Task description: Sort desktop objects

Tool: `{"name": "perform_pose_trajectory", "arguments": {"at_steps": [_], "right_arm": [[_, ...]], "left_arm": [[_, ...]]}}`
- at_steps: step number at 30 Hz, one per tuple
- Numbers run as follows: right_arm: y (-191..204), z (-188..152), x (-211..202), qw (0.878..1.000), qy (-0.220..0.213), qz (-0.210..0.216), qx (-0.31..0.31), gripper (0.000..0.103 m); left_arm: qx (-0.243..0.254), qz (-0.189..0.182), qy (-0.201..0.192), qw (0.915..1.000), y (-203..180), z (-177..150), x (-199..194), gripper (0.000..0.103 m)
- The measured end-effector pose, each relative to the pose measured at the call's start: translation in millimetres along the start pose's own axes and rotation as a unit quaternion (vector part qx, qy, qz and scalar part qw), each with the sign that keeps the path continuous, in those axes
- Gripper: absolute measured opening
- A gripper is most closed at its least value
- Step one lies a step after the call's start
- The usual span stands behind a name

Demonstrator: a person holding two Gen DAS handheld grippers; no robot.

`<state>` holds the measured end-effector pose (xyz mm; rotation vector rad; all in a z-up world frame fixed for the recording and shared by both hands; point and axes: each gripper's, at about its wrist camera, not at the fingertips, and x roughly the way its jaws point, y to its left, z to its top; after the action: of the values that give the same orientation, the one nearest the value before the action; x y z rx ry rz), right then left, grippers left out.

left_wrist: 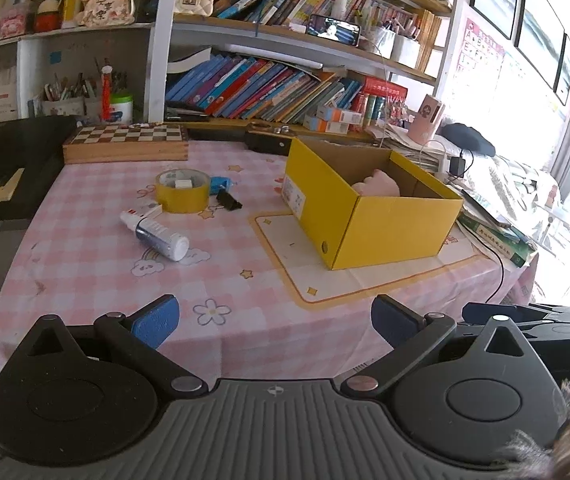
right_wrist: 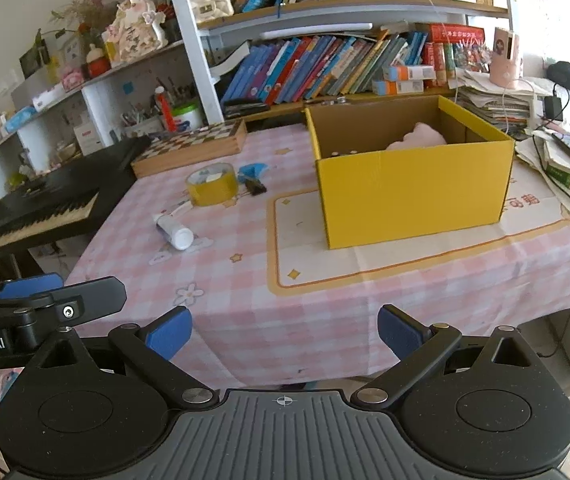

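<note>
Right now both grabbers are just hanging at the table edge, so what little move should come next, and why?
Probably the left gripper should ease forward toward the bottle. Both grippers are open and empty, short of everything. The bottle lies on its side, the nearest loose item on the left, while the tape and clip sit farther back. The yellow box stands open on the right, a pink thing already inside.
</note>
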<state>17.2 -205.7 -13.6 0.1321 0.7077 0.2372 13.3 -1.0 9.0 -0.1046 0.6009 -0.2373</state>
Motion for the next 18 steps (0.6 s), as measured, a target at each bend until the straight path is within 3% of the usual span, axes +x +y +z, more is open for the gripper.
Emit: {"name": "perform_pose_trajectory", "arguments": {"at_steps": [18], "right_arm": [[39.2,-0.8,13.6,0.999,0.007,0.035,-0.022,0.100]], "left_arm": [[-0.017,0.019,-0.018,0.9995,39.0,-3.6,-17.7,0.103]]}}
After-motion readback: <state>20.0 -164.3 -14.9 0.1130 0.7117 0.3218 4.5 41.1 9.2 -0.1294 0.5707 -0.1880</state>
